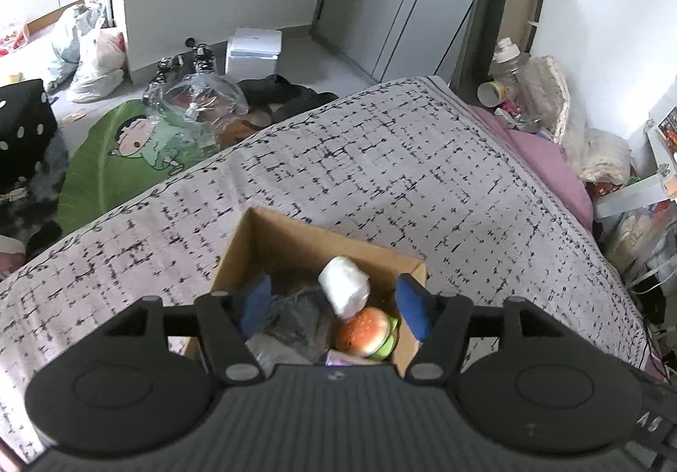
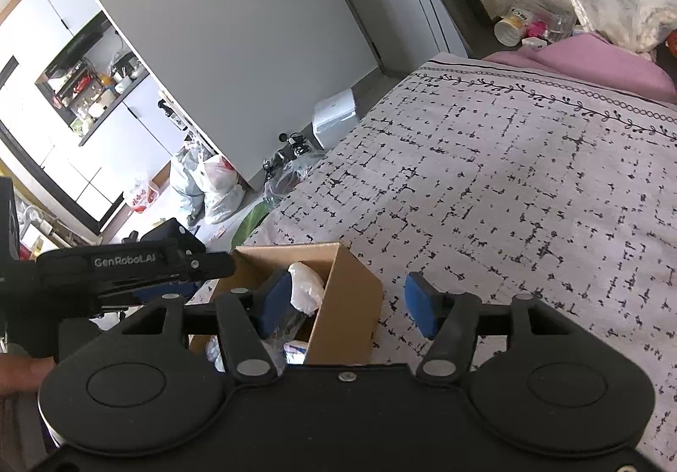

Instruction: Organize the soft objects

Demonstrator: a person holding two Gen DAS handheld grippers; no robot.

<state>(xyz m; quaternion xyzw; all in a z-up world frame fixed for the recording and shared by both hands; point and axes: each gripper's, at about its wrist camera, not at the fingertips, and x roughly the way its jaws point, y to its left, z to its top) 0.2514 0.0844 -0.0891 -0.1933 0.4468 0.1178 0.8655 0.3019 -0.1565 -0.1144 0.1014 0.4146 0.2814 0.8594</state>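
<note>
The left claw [image 1: 334,305] hangs released over the box [image 1: 271,239], blue pads apart with nothing pressed between them, placed so a soft thing can drop straight in. Below it, inside the box, lie a white roll [image 1: 343,286] and a burger toy [image 1: 364,331]. The right claw [image 2: 347,303] stands released and empty astride the box's near wall. Beyond both, the bed [image 1: 402,159] stretches away.

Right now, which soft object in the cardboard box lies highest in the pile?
The white roll lies highest in the cardboard box. It rests partly over the burger toy, which is orange and green, and above the grey plastic bag.
</note>
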